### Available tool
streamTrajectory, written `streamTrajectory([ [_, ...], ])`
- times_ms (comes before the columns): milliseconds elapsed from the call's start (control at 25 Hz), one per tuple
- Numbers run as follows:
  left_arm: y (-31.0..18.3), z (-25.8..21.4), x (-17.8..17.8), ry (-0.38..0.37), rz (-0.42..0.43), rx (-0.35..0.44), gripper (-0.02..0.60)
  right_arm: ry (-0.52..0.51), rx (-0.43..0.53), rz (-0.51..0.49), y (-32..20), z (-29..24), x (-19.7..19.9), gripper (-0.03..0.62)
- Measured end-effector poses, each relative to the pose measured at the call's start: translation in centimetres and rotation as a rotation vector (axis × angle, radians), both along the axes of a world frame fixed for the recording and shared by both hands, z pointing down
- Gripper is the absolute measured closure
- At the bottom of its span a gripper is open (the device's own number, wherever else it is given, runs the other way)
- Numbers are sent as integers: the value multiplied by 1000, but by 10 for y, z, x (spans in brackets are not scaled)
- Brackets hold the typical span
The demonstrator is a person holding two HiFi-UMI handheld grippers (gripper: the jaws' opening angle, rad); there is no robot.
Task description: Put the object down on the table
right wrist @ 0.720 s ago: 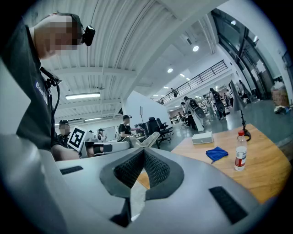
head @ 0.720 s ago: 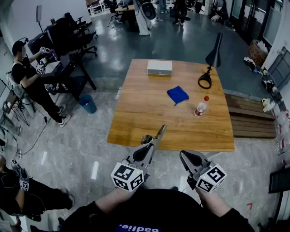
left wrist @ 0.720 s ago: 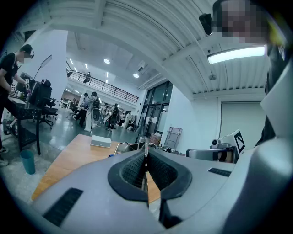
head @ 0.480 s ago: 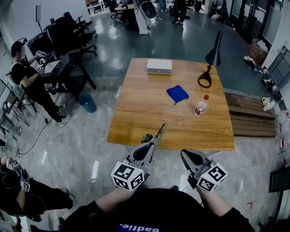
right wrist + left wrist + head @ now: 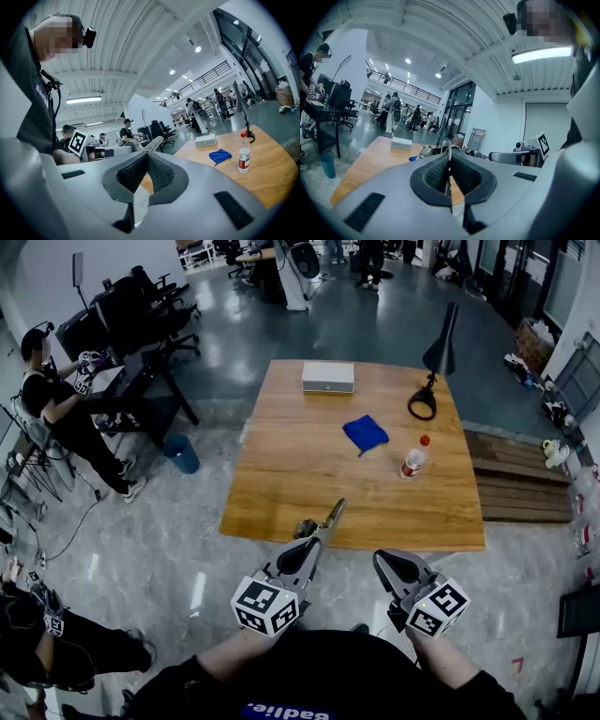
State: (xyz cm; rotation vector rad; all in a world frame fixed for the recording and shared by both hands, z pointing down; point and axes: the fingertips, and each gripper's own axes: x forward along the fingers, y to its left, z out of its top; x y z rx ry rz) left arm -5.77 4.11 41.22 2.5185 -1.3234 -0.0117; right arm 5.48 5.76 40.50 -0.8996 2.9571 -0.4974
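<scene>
My left gripper (image 5: 315, 538) is shut on a thin metal tool (image 5: 330, 514). The tool sticks out forward and ends above the front edge of the wooden table (image 5: 300, 474). In the left gripper view the tool's blade (image 5: 449, 153) stands on edge, pinched between the pads. My right gripper (image 5: 379, 559) hangs beside the left one, just short of the table's front edge. It is shut, and the right gripper view shows its pads (image 5: 159, 171) meeting with nothing between them. The same view shows the tool (image 5: 153, 143) off to the left.
On the table lie a blue cloth (image 5: 367, 434), a small bottle with a red cap (image 5: 412, 461), a white box (image 5: 328, 377) and a black desk lamp (image 5: 427, 399). A blue bin (image 5: 181, 454) stands on the floor at the left, near a seated person (image 5: 56, 409). Wooden benches (image 5: 520, 486) stand at the right.
Both grippers and the metal tool keep their places. Only the seated person at the left has shifted their hands a little.
</scene>
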Motion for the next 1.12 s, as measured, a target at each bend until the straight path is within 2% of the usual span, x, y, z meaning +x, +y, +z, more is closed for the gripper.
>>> streamTrajectory([
  [320,-7,3,24,-41,-31,-16,572,-43,-8,-41,-5,2,25,589],
  [720,-17,2,48,-74,-113,-25,572,-60,-33,-121,-22,16,53,589],
  [920,-33,11,42,-71,-122,-38,572,-53,-57,-127,-38,27,49,589],
  [1120,-69,31,19,-54,-105,-56,572,-12,-78,-102,-62,38,28,589],
])
